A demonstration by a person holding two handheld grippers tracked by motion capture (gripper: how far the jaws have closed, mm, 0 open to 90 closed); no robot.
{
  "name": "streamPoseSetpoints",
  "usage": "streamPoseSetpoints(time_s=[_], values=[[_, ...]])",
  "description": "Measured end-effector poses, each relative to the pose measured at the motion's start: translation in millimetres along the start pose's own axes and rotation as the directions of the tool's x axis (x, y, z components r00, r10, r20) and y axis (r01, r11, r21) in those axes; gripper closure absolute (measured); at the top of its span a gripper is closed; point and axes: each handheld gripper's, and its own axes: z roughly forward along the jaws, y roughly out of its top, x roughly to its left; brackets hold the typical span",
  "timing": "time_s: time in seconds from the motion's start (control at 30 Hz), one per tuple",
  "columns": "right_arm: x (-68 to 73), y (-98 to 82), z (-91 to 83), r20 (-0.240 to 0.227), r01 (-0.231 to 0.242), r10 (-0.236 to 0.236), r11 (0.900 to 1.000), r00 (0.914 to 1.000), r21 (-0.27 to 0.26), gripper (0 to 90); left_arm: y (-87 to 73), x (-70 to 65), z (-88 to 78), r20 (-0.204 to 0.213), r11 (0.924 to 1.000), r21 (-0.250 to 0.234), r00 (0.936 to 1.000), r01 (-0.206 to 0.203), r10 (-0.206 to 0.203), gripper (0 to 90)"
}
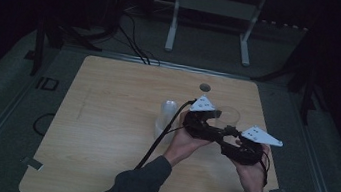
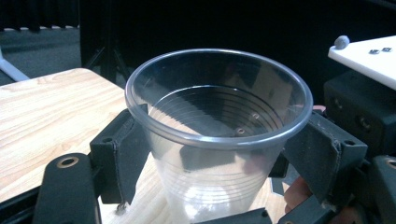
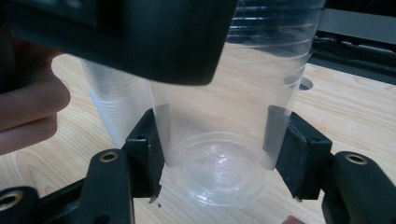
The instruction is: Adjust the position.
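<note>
Right gripper [image 3: 217,154] clamps the clear cup [image 3: 224,140] on the table [image 3: 355,116].

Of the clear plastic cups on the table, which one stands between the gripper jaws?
The single clear cup, standing alone on the right with both grippers' jaws at its sides. The other cups are nested in a stack to its left, untouched by any gripper.

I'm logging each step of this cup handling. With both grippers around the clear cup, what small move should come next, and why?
Probably draw the left gripper back off the clear cup: its jaws stand slightly apart from the wall, while the right gripper pads press the cup near its base on the table.
</note>
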Motion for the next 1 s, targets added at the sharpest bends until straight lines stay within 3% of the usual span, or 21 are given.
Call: streamPoseSetpoints(time_s=[0.4, 1.0], values=[[1.2, -3.8, 3.1, -0.031, -0.034, 0.034, 0.999, 0.9989, -0.009, 41.0, 1.0, -1.2, -0.9, -0.027, 0.9996, -0.029, 0.9996, -0.006, 0.005, 22.7], [0.7, -4.9, 2.3, -0.042, -0.023, 0.022, 1.000, 0.9988, -0.005, 36.5, 0.1, -7.4, -0.1, -0.059, 0.9974, -0.030, 0.9962, -0.066, 0.064, 27.8]])
